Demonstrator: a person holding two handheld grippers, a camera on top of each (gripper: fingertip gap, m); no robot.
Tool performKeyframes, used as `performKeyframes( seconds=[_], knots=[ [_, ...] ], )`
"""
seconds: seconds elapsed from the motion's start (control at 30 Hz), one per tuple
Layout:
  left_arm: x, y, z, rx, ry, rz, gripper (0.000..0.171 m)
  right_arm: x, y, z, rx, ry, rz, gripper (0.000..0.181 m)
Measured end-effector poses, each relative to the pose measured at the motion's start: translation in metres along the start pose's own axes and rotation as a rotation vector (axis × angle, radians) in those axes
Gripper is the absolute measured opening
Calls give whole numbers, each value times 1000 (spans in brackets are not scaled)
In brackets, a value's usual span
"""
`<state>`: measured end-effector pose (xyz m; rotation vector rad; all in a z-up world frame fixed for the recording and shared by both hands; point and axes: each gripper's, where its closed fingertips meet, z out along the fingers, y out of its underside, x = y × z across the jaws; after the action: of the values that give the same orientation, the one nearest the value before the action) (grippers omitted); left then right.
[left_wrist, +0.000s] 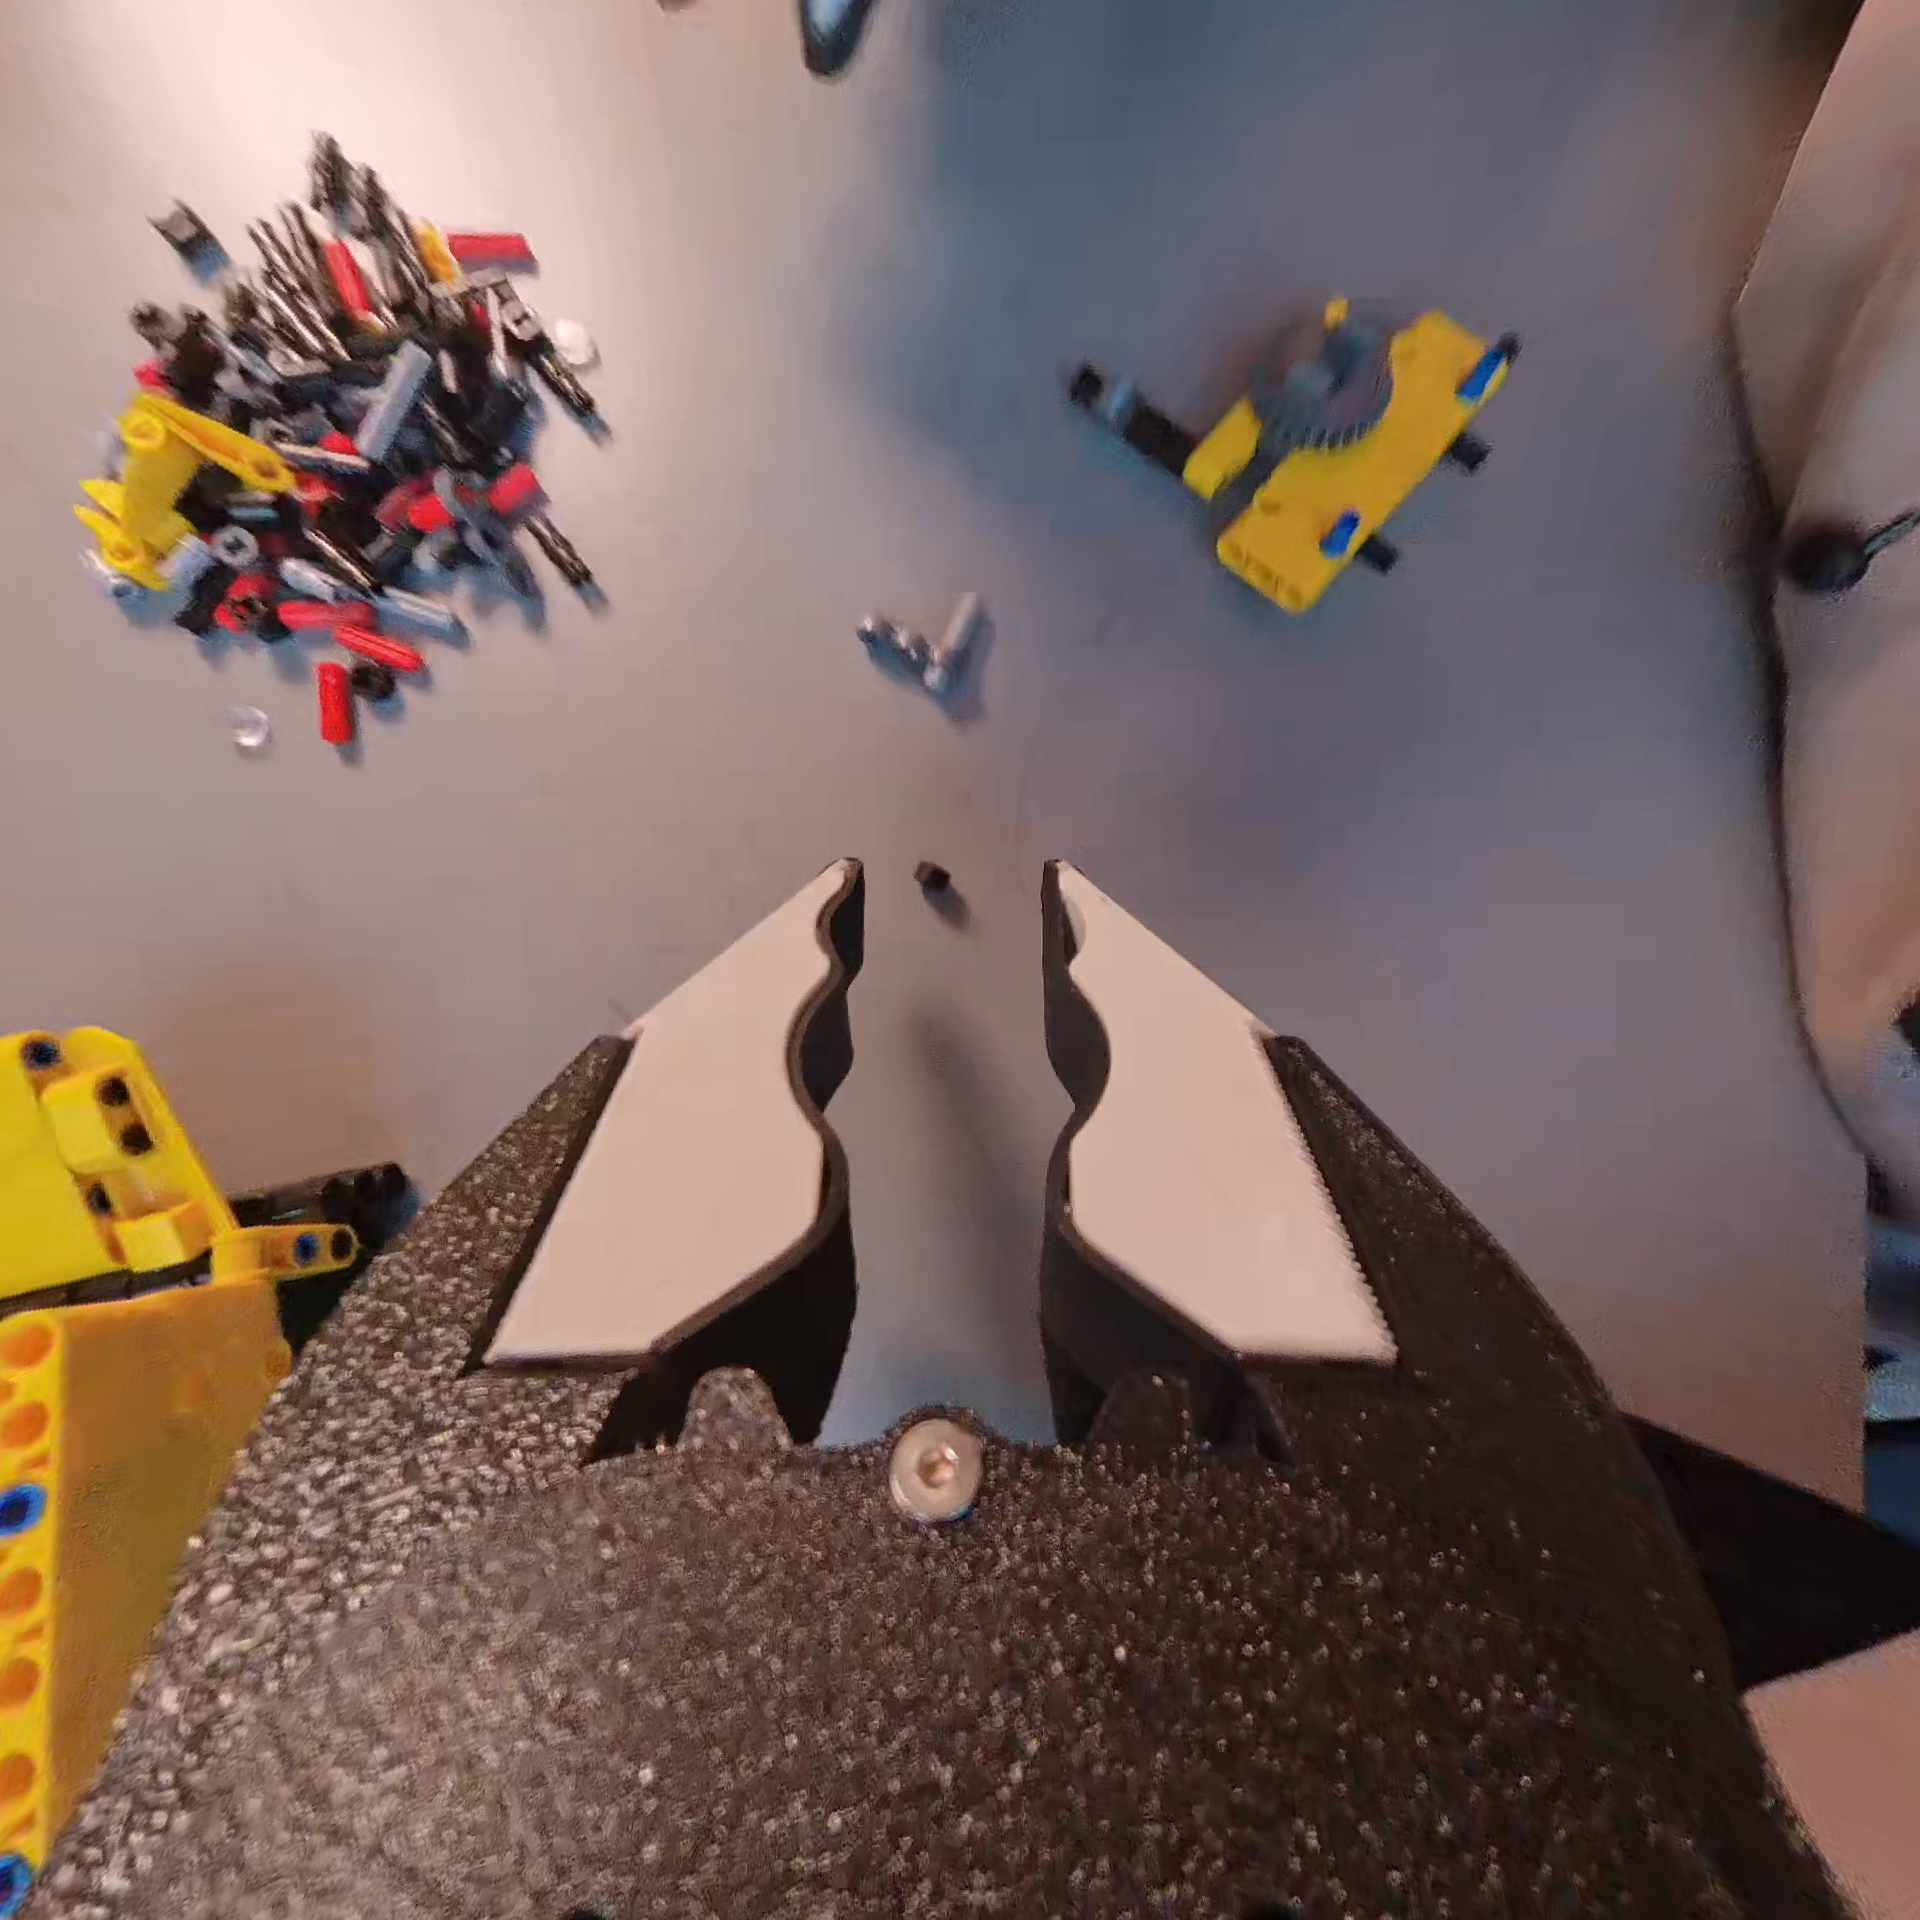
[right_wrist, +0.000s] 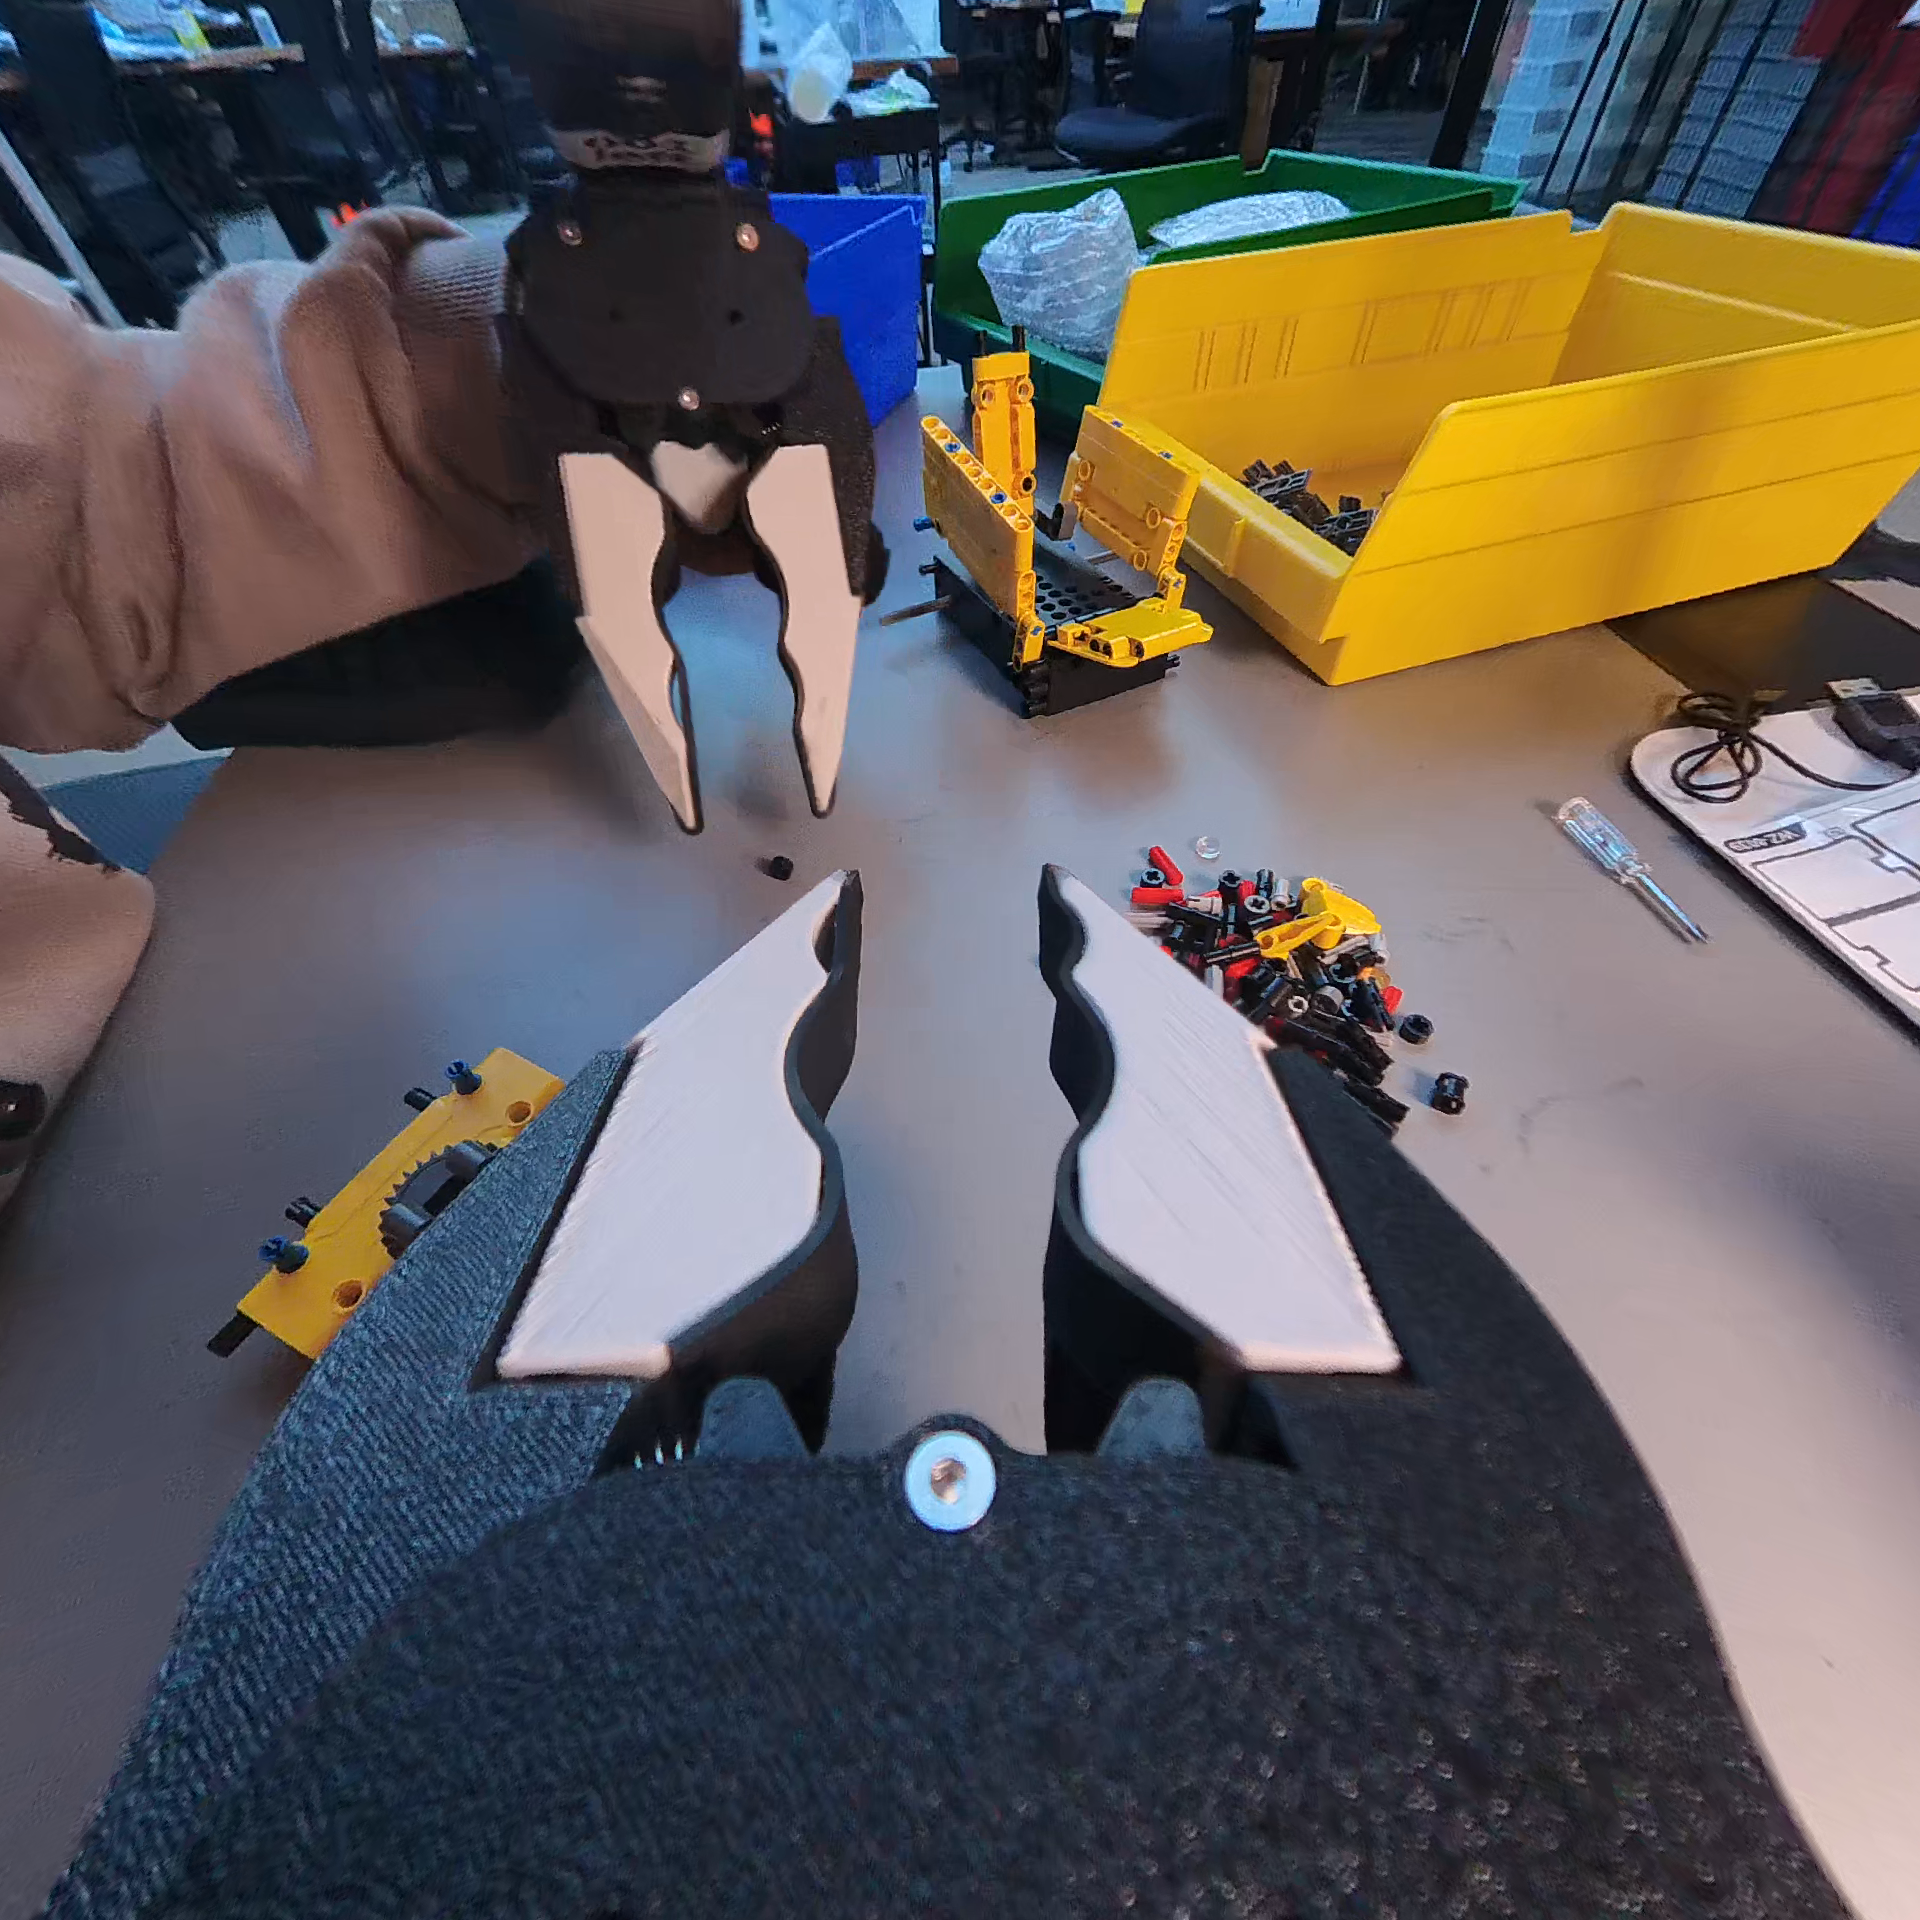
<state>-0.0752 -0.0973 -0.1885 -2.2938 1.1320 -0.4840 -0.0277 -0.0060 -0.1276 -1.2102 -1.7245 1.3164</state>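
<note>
Scanning left to right across the grey table (right_wrist: 1039, 727). Far left: tan sleeve (right_wrist: 229, 468) of the person, carrying the left gripper (right_wrist: 753, 816) tips-down over the table, fingers spread, nothing between them. A small black bushing (left_wrist: 935, 883) lies on the table right under those tips, seemingly not touched; in the left wrist view it sits in the gap just past the tips, slightly left of centre. That's the part nearest this gripper, and my read is the open, vertical pose suits a straight-down pinch on something that small.

Lower left: yellow gear plate (right_wrist: 343, 1226) flat on the table, dark gear facing up, partly hidden behind the right gripper's body.

Centre: right gripper (right_wrist: 951, 883) held low and level, fingers apart, empty, pointing at bare table between the bushing and the parts pile (right_wrist: 1278, 966).

Behind centre: half-built yellow-and-black model (right_wrist: 1049, 582), standing on its black base, side panels hinged open.

Right of centre: the pile, loose red, black and grey pins heaped together, a few strays beside it.

Right: yellow bin (right_wrist: 1507, 468) with more black pieces inside, then a clear-handled screwdriver (right_wrist: 1621, 862), then a printed sheet (right_wrist: 1849, 883) at the edge.
</note>
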Motion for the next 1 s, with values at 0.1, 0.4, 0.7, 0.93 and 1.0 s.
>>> performKeyframes(
  seconds=[0.1, 0.4, 0.7, 0.93, 1.0],
  knots=[
    [1, 11, 12, -85, -16, 36, 25, -1, 4, 4, -15, -9, 10, 33],
    [1, 9, 18, -95, -13, 50, 7, -2, 8, 4, -40, -2, -11, 32],
    [-96, -64, 25, 180, -465, -74, 7, 20, 10, -1, -47, 84, 22, 31],
    [-119, -63, 43, 147, -544, -90, 10, 24, 13, -4, -65, 103, 6, 31],
    [-118, -64, 35, 180, -542, -106, 12, 23, 15, -4, -71, 101, 4, 31]
  ],
)
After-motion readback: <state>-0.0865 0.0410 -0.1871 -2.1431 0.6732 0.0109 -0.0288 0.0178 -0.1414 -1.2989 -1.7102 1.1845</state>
